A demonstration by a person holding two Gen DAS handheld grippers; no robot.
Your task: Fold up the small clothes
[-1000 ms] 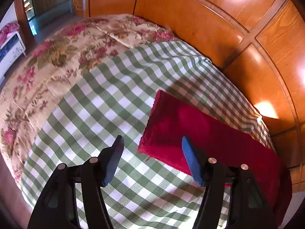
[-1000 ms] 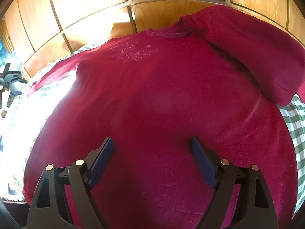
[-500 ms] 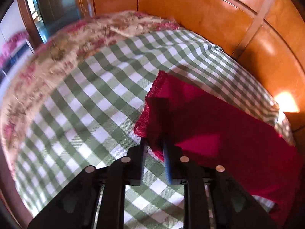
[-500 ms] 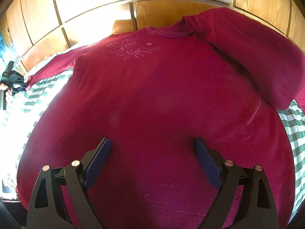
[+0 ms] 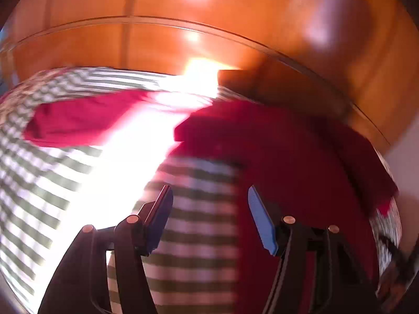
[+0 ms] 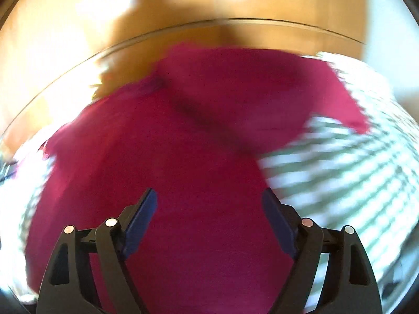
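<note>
So the left hand-held gripper (image 5: 209, 218) just dropped the shirt (image 5: 288, 162) sleeve, jaws opening empty; right hand-held gripper (image 6: 209, 219) closing, nothing grasped yet.

The garment (image 5: 282, 157) is deep red, without any pattern that can be read in the blur. The bed cover (image 5: 193, 225) under it has a green and white check. The wooden panel (image 5: 162, 44) at 12 o'clock is glossy orange-brown. The gripper pads (image 5: 262, 222) are blue on black frames; in the right view the pads (image 6: 138, 222) look darker navy
</note>
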